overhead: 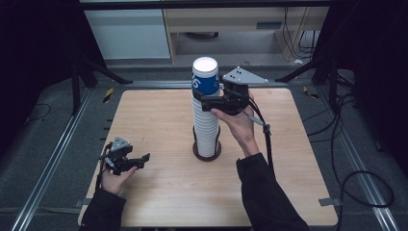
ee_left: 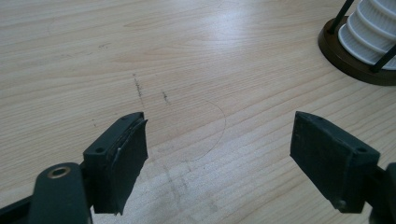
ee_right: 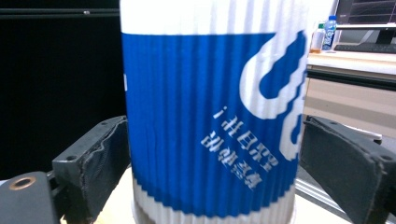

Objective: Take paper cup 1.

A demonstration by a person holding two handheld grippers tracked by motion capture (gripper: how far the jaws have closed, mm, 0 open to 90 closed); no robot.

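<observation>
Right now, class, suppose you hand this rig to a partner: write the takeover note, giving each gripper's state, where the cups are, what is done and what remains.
Right gripper: jaws either side of the blue cup atop the stack; the left pad looks in contact, a slight gap shows at the right pad, so not yet a firm grip.
Left gripper: open, holding nothing, low over the table near its left edge.
Cups: white stack upright in the dark holder, mid-table.
Done: right gripper placed around the top cup.
Left: probably close fully and lift it off.
</observation>
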